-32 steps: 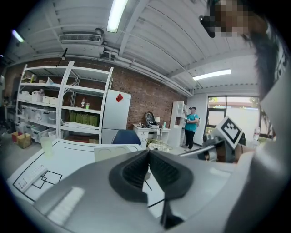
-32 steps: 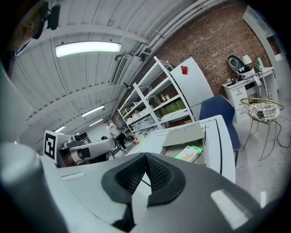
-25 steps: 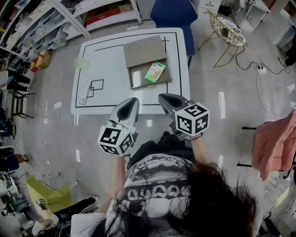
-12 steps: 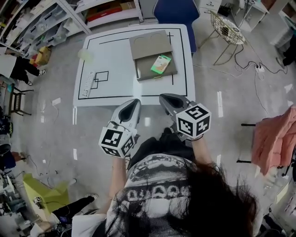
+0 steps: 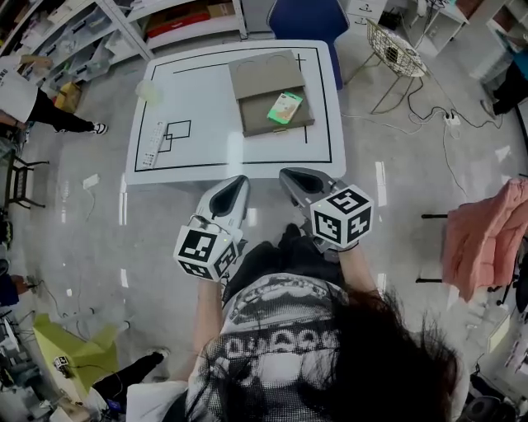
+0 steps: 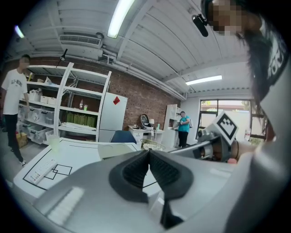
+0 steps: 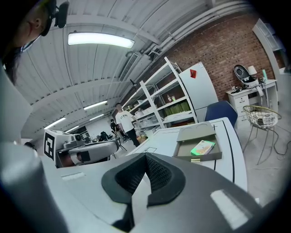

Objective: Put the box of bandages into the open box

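Observation:
The green box of bandages (image 5: 285,108) lies inside the open brown cardboard box (image 5: 252,124) at the far right of the white table (image 5: 198,99). Its lid (image 5: 262,74) lies folded back behind it. Both grippers hang off the table's near edge, close to the person's body. The left gripper (image 5: 240,180) is shut with nothing in it, and its pads meet in the left gripper view (image 6: 148,153). The right gripper (image 5: 284,174) is shut and empty too (image 7: 146,157). From the right gripper view the bandage box (image 7: 202,147) shows inside the cardboard box (image 7: 205,158).
A white remote-like object (image 5: 150,147) and a pale cup (image 5: 148,91) sit on the table's left side. Behind the table are a blue chair (image 5: 309,18) and a wire chair (image 5: 394,51). Shelves (image 5: 82,33) and a walking person (image 5: 33,99) are at the left, pink cloth (image 5: 487,239) at the right.
Both grippers stay shut in front of the body. The table has drifted slightly up in the head view. A person has walked along the upper left.

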